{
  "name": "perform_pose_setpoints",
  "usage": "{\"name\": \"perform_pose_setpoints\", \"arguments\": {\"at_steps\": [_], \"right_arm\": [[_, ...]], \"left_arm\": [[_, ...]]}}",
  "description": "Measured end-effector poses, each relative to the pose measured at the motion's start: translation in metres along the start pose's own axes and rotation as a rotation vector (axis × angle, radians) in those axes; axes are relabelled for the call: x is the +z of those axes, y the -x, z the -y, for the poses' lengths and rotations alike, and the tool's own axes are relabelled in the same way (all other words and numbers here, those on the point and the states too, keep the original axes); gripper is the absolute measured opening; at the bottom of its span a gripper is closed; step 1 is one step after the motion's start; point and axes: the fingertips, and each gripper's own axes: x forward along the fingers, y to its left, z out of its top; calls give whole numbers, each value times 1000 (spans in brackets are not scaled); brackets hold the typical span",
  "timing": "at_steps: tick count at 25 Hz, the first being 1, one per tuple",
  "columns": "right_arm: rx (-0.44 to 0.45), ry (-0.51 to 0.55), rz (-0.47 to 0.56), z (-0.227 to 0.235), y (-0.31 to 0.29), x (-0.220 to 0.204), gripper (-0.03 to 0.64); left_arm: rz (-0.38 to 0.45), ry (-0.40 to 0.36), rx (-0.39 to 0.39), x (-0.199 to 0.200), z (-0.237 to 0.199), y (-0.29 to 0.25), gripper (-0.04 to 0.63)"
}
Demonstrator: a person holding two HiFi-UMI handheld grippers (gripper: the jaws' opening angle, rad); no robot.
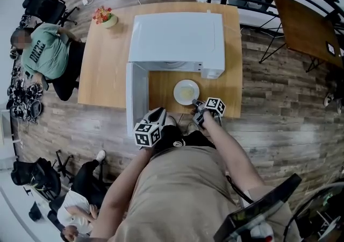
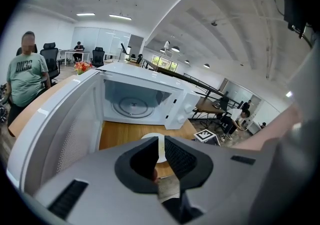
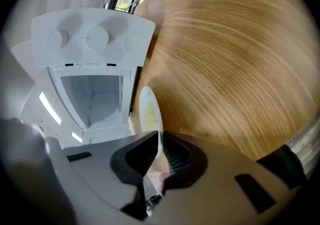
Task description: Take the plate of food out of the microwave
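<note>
A white plate (image 1: 185, 92) with pale yellowish food lies on the wooden table (image 1: 107, 69), just in front of the white microwave (image 1: 177, 36). The microwave's door (image 1: 136, 95) stands swung open to the left and its cavity (image 2: 131, 103) holds only the turntable. My right gripper (image 1: 197, 104) is shut on the plate's near right rim; in the right gripper view the plate (image 3: 148, 110) runs edge-on into the right gripper (image 3: 160, 138). My left gripper (image 1: 157, 114) hovers by the door's free end, its jaws together on nothing. Past the left gripper (image 2: 161, 142) a strip of plate (image 2: 152, 138) shows.
A small pot of flowers (image 1: 105, 16) stands at the table's far left corner. A person in a green shirt (image 1: 45, 55) sits by the table's left side. A dark wooden table (image 1: 306, 26) stands at the right. The table's near edge lies under my grippers.
</note>
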Motion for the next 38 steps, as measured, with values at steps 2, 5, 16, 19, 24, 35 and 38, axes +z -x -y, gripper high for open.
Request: {"name": "perform_pose_setpoints", "arguments": {"at_steps": [2, 5, 16, 19, 24, 35, 38], "right_arm": [[-20, 38, -10, -3, -1, -1, 28], [-15, 63, -12, -13, -2, -1, 178], [-85, 32, 82, -29, 41, 10, 380], [-62, 241, 142, -65, 80, 20, 380], [22, 776, 322, -158, 180, 24, 374], [-271, 1475, 774, -240, 341, 31, 246], [-299, 1457, 777, -230, 353, 32, 235]], "left_arm": [[2, -1, 1, 2, -1, 2, 21], [6, 3, 2, 4, -1, 4, 21], [64, 36, -31, 14, 24, 1, 21], [106, 68, -37, 25, 31, 5, 21], [207, 110, -44, 47, 39, 24, 21], [314, 102, -67, 69, 58, 43, 21], [322, 98, -73, 73, 66, 46, 21]]}}
